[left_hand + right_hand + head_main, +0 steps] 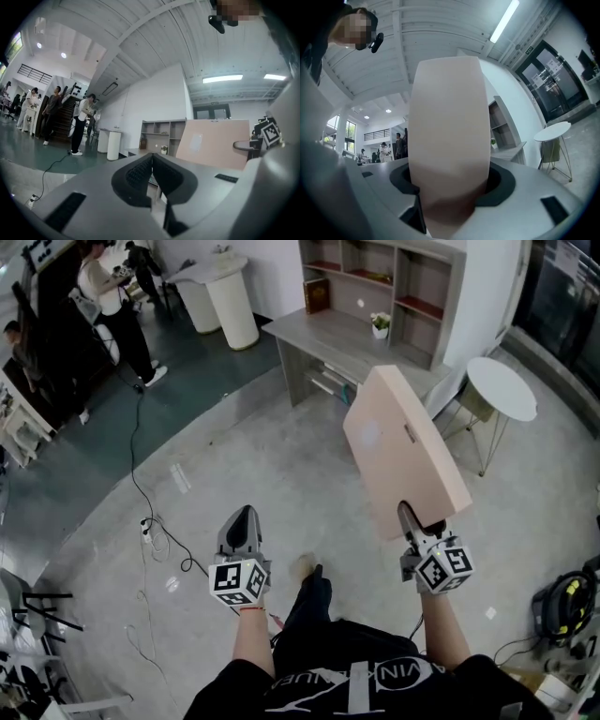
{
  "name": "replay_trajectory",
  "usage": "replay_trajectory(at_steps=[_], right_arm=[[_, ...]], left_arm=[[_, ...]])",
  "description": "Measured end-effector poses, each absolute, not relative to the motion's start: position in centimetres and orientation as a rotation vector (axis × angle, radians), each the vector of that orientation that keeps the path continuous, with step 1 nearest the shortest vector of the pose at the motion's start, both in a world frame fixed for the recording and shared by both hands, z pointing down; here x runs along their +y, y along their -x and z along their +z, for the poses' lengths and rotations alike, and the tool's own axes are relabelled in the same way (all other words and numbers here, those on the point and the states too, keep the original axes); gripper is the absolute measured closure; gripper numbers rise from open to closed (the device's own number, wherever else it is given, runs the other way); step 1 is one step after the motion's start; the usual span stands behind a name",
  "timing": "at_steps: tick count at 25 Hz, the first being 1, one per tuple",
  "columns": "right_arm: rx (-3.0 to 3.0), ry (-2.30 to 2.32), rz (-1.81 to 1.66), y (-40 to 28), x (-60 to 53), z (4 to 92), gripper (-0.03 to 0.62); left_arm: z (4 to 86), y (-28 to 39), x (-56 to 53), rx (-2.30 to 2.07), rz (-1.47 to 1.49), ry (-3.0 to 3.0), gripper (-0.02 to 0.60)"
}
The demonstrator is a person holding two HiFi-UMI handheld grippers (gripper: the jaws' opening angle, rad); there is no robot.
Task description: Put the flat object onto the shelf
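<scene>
The flat object (403, 451) is a wide, thin, pale pink box, held upright in the air over the floor. My right gripper (410, 517) is shut on its lower edge; in the right gripper view the flat object (449, 140) fills the gap between the jaws. My left gripper (242, 521) hangs over the floor to the left, shut and empty. In the left gripper view the flat object (215, 143) stands at right, in front of the shelf (157, 136). The grey shelf (394, 277) with open compartments stands on a desk (347, 343) ahead of me.
A round white side table (502, 388) stands right of the desk. A small potted plant (380, 324) sits on the desk, a brown book (317, 294) in the shelf. White pedestals (230, 296) and people (117, 306) are at back left. A cable (141, 493) runs across the floor.
</scene>
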State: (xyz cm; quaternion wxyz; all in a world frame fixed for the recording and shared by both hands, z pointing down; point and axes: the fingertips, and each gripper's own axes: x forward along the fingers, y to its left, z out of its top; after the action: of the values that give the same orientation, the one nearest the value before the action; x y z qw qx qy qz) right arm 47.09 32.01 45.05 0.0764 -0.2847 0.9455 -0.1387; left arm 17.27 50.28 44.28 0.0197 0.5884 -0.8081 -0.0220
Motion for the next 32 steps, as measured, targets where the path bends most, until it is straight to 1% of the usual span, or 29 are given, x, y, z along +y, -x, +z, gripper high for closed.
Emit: replay_trajectory(at_steps=[6,10,20,26,32], right_arm=[[2.813,0.901,-0.461,-43.6,26.8,45.7,0.299],[2.821,0.920,-0.471,-40.0,23.7,45.6,0.299],[2.814,0.968,-0.497,-32.5,15.9,45.9,0.299],[2.790,0.986,-0.501,-27.4,12.2,46.0,0.299],[2.748,0.980,-0.510,-23.6,9.5,45.8,0.299]], left_arm=[[44.6,-13.3,44.7,-2.483,-0.071,-1.853,0.577],[44.6,-8.8,41.2,-2.463,-0.108,-1.826,0.577],[44.5,-0.7,31.7,-2.409,-0.097,-1.873,0.577],[43.9,4.9,27.5,-2.409,-0.101,-1.904,0.577],[43.5,8.9,24.1,-2.403,-0.103,-1.934,0.577]])
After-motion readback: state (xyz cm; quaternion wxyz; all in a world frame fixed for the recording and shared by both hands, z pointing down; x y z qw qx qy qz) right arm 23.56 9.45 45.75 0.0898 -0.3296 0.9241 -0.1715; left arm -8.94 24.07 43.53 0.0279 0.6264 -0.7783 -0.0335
